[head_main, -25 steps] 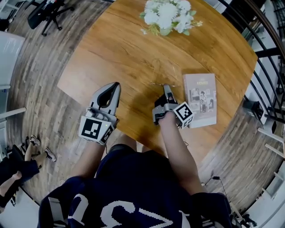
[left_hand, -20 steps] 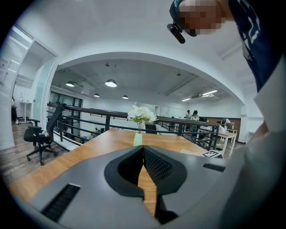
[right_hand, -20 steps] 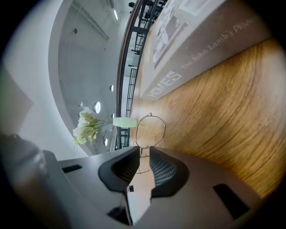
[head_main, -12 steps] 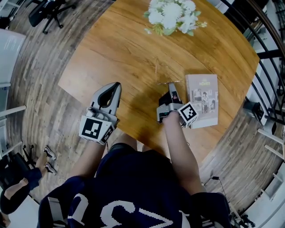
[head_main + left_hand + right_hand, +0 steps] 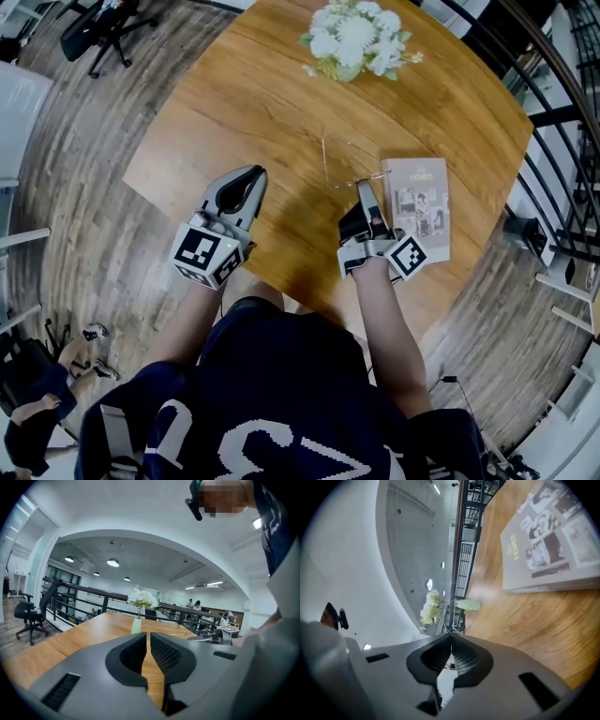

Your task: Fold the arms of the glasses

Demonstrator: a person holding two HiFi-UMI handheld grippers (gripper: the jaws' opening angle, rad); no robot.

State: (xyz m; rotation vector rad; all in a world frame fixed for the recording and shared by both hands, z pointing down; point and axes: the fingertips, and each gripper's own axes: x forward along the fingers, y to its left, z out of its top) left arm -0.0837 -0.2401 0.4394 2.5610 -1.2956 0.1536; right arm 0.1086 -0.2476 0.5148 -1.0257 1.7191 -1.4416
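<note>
The glasses (image 5: 326, 161) are thin wire-framed, nearly transparent, and hang just above the round wooden table (image 5: 262, 103), left of the book. My right gripper (image 5: 362, 187) is shut on one end of their frame; in the right gripper view the wire rim (image 5: 452, 628) sticks out from the closed tips of that gripper (image 5: 451, 634). My left gripper (image 5: 251, 178) hovers over the table's near left part, apart from the glasses. Its jaws are shut with nothing between them, as the left gripper view (image 5: 146, 635) shows.
A grey book (image 5: 417, 206) lies flat just right of the right gripper. A vase of white flowers (image 5: 356, 33) stands at the table's far side. A black railing (image 5: 553, 112) runs beyond the table at right, and an office chair (image 5: 103, 28) stands far left.
The right gripper has risen from the tabletop with the glasses in its grip. The left gripper has barely shifted and stays shut.
</note>
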